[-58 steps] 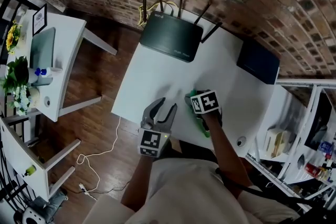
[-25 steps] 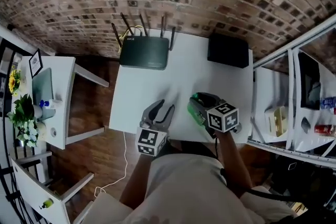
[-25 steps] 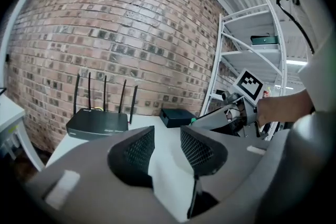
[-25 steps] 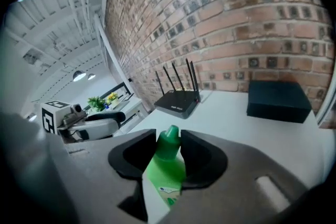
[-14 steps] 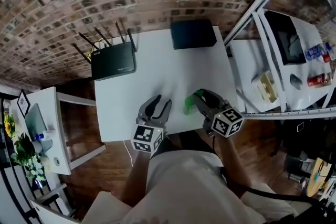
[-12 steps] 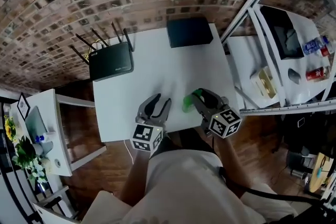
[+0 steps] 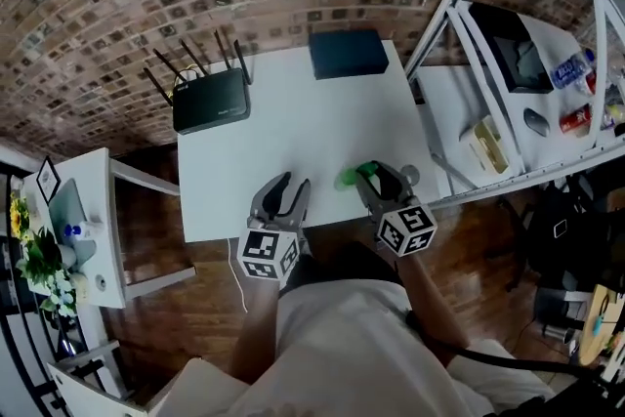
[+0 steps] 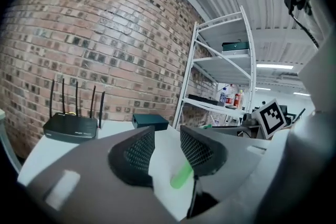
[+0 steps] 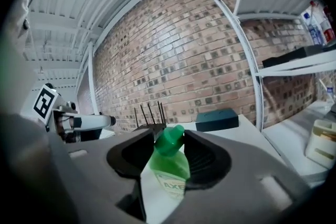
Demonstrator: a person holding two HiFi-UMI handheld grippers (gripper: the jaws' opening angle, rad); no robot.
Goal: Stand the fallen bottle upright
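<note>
Two handheld grippers meet at the near edge of a white table (image 7: pixel 293 127). The right gripper (image 9: pixel 170 150) (image 7: pixel 376 173) is easing its jaws open around a green bottle (image 9: pixel 169 165) (image 7: pixel 348 179) that stands cap-up, slightly tilted, pads touching its sides. Nearby, the left gripper (image 8: pixel 167 140) (image 7: pixel 283 184) shows jaws narrowly apart, nothing between them.

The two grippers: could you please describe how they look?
Both the left gripper and the right gripper are grey, with curved jaws and dark mesh pads. Each carries a white cube with black square markers. The person wears a light top. The right jaws are opening, bottle between.
</note>
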